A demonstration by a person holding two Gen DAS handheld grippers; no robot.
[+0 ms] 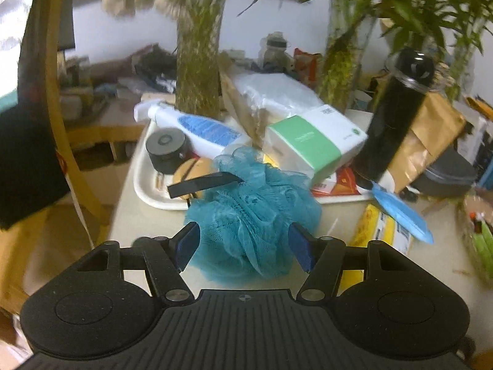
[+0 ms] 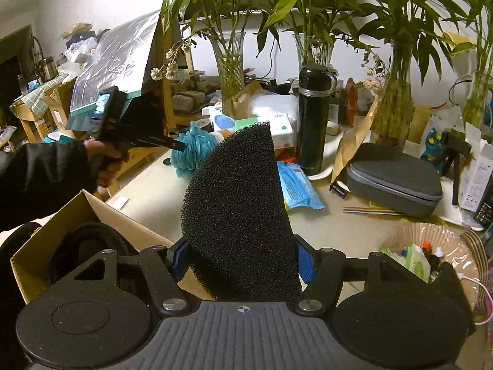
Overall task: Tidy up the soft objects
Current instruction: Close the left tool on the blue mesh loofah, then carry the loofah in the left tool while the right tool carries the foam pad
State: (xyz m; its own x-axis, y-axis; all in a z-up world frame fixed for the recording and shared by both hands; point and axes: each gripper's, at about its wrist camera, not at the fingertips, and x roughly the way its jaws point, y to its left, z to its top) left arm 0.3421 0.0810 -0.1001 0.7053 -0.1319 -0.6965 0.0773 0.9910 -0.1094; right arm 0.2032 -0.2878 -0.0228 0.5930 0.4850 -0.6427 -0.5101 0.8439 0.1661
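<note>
A teal mesh bath pouf [image 1: 251, 212] lies on the cream table at the front rim of a white tray. My left gripper [image 1: 243, 243] is open, its blue pads on either side of the pouf's near part, not pressing it. The pouf [image 2: 192, 148] and the left gripper [image 2: 177, 145] also show at the far left in the right wrist view. My right gripper [image 2: 242, 260] is shut on a black coarse foam sponge [image 2: 237, 209], held upright above the table. A cardboard box [image 2: 92, 234] with a dark soft item inside stands at lower left.
The white tray [image 1: 144, 185] holds a lotion bottle [image 1: 197, 128], a black round tin [image 1: 166, 148], a green-white tissue pack [image 1: 311, 141] and a black flask [image 1: 391, 117]. A blue wipes packet [image 2: 297, 185], a grey zip case [image 2: 391, 178], vases of bamboo and a paper-lined basket [image 2: 431, 252] crowd the table.
</note>
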